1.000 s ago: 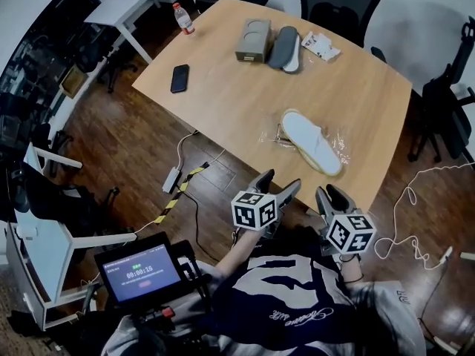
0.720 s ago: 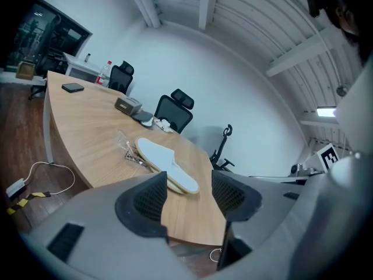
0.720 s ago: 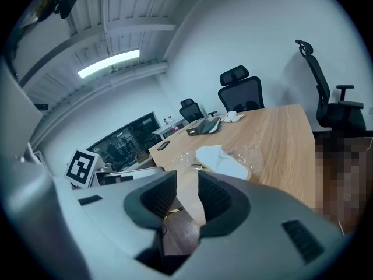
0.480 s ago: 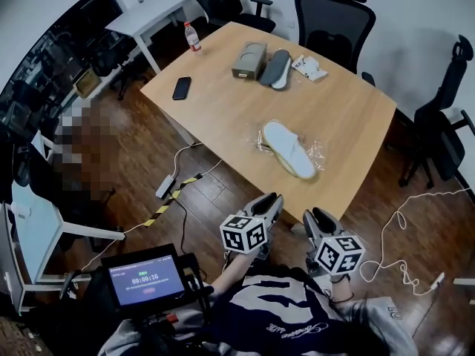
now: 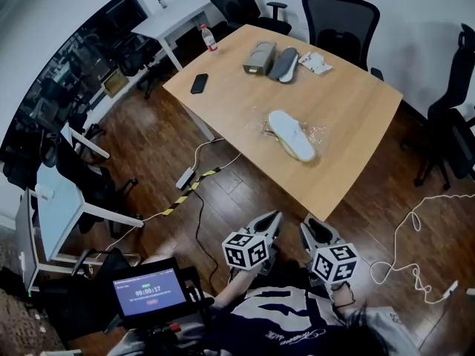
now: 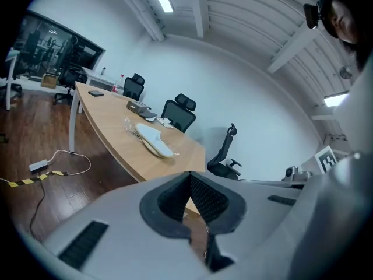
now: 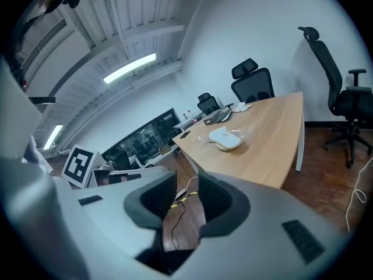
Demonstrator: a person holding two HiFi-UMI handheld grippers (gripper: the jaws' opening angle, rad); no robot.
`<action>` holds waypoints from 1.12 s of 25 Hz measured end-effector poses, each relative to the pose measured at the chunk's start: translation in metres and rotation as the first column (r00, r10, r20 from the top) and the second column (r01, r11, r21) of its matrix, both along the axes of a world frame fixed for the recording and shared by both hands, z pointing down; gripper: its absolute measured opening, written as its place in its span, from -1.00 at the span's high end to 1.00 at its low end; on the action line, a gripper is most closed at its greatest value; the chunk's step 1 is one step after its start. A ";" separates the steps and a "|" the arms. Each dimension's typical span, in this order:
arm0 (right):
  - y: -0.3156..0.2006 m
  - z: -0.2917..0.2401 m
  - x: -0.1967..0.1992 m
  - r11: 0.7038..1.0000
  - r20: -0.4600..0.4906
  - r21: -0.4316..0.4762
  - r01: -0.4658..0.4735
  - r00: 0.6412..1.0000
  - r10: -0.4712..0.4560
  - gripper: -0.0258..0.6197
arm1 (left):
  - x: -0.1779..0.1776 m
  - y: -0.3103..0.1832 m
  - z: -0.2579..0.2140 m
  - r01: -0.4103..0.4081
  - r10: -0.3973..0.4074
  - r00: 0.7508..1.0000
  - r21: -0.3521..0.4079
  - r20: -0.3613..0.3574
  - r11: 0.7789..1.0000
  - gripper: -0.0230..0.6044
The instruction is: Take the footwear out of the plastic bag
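Note:
A white slipper (image 5: 291,134) lies in a clear plastic bag (image 5: 315,133) on the wooden table (image 5: 349,117), near its front edge. The slipper also shows far off in the left gripper view (image 6: 154,140) and the right gripper view (image 7: 226,139). Both grippers hang over the floor close to my body, well short of the table. My left gripper (image 5: 271,221) (image 6: 190,177) has just closed; its pads meet with nothing between them. My right gripper (image 5: 310,227) (image 7: 186,182) stands partly open and empty.
At the table's far end lie a cardboard box (image 5: 258,56), a grey pair of slippers (image 5: 283,64), a white packet (image 5: 317,64), a phone (image 5: 199,83) and a bottle (image 5: 210,37). Office chairs (image 5: 341,17) ring the table. Cables (image 5: 404,243) and a power strip (image 5: 184,177) lie on the floor.
Both grippers and my head have drawn back from the table, so it looks smaller and farther. The left jaws went from open to shut, empty.

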State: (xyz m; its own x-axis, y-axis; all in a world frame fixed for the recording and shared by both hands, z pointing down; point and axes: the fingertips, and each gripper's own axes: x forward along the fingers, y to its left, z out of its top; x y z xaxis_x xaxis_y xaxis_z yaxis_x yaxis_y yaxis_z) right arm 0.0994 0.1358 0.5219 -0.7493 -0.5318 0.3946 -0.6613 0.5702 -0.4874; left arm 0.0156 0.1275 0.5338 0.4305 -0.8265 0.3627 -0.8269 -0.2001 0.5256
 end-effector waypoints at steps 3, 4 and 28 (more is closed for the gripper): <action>0.002 -0.004 -0.007 1.000 0.031 0.010 0.017 0.999 -0.017 0.60 | -0.003 0.006 -0.002 0.014 -0.014 1.000 -0.001 0.023 1.000 0.91; 0.006 -0.007 -0.008 1.000 0.042 0.014 0.020 0.999 -0.020 0.60 | -0.002 0.010 -0.004 0.015 -0.015 0.999 -0.002 0.029 1.000 0.91; 0.069 -0.022 -0.048 0.999 0.053 0.018 -0.031 0.998 0.030 0.60 | -0.053 0.072 -0.019 -0.002 0.001 1.000 0.038 0.014 0.999 0.91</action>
